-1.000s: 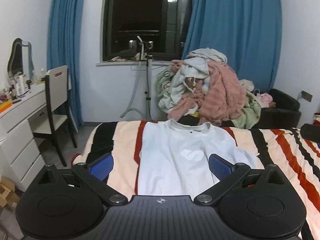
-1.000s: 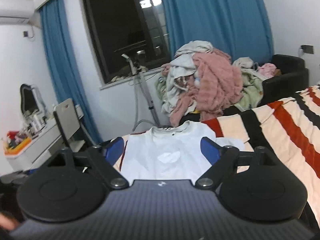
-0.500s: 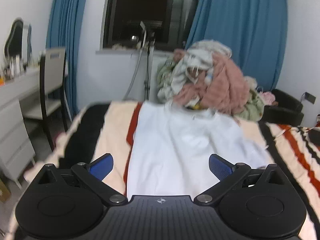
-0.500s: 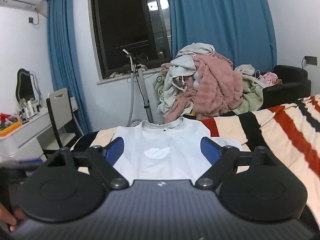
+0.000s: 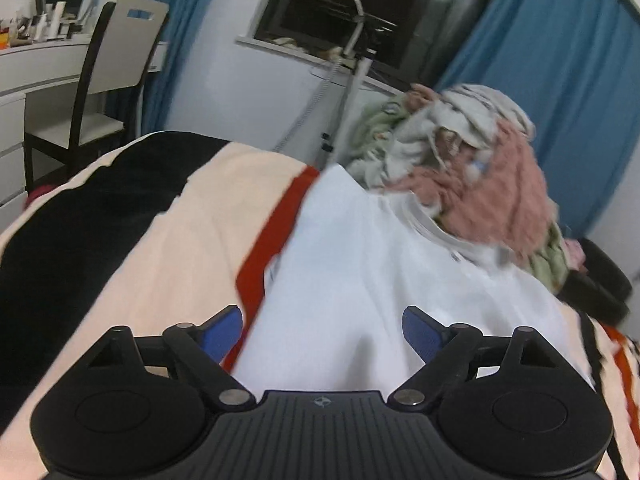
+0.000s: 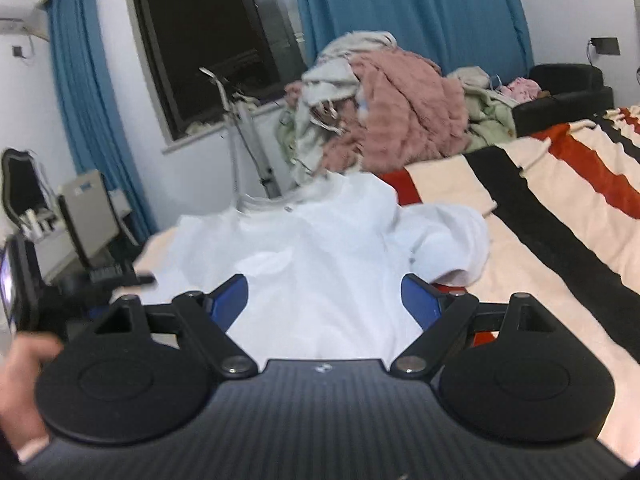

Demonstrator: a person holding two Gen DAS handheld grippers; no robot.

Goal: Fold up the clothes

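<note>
Tilting downward, left hand-held gripper (image 5: 322, 330) closing over white shirt (image 5: 360, 280)

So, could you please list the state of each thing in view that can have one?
White shirt: spread flat on the striped bed, unfolded, one sleeve bunched.
Left gripper: jaws closing over the shirt, pads not yet on it.
Right gripper: open over the shirt.
Clothes pile: heaped, unfolded.
Curtains: drawn aside.
Chair: empty.

Shirt (image 5: 360, 280) on blanket (image 5: 180, 248), clothes pile (image 5: 460, 160) behind
</note>
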